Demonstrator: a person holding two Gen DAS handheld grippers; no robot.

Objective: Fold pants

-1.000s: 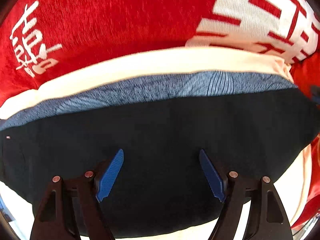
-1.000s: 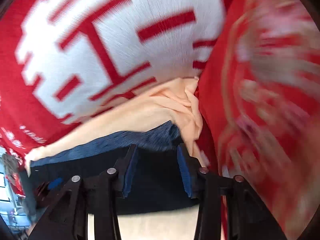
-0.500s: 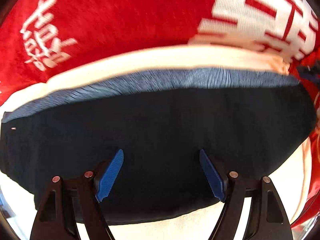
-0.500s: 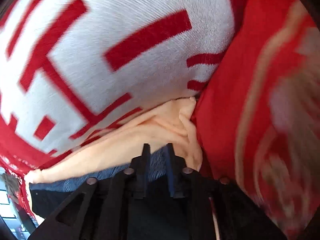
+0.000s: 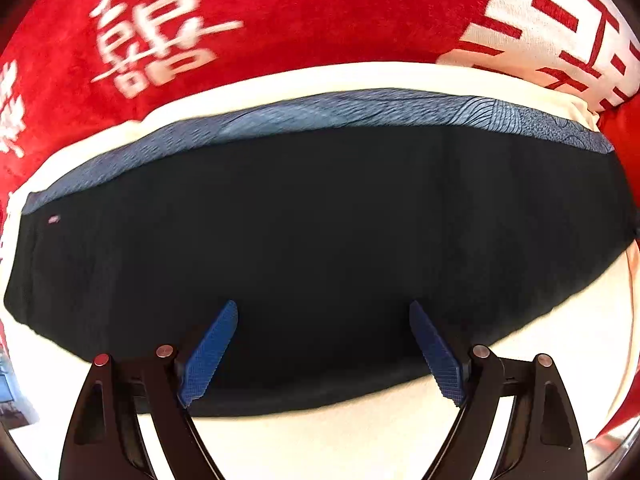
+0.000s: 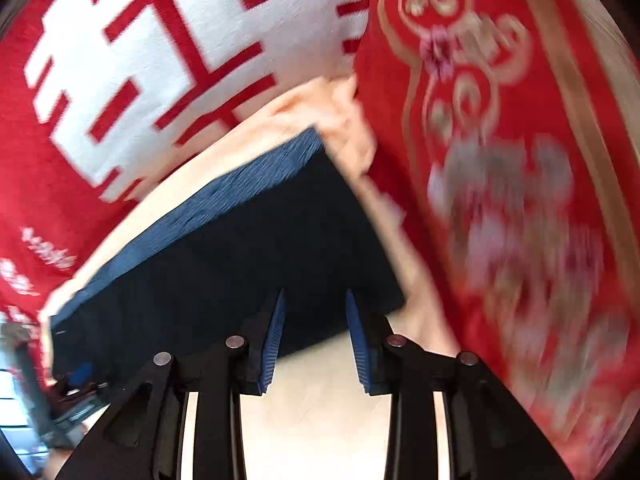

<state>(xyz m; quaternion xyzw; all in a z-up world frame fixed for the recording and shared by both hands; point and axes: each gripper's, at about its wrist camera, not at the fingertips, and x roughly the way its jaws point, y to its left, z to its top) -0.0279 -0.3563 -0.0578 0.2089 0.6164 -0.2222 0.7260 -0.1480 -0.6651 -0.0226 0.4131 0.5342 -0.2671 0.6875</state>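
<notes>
Beneath both open jaws, seemingly untouched pants (image 5: 320, 232)

Right wrist view: red embroidered cloth (image 6: 520, 200) right of the pants (image 6: 240, 264) is motion-smeared; its floral pattern is unreadable low down. Small white print on the red blanket (image 6: 48, 256), left of the pants, is too blurred to read. Dark object (image 6: 60, 400) at the pants' lower-left corner is cut by the frame edge, unidentifiable.

Left wrist view: pants' (image 5: 320, 240) right end runs out of frame. White characters (image 5: 156, 40) beyond the pants are blurred.
</notes>
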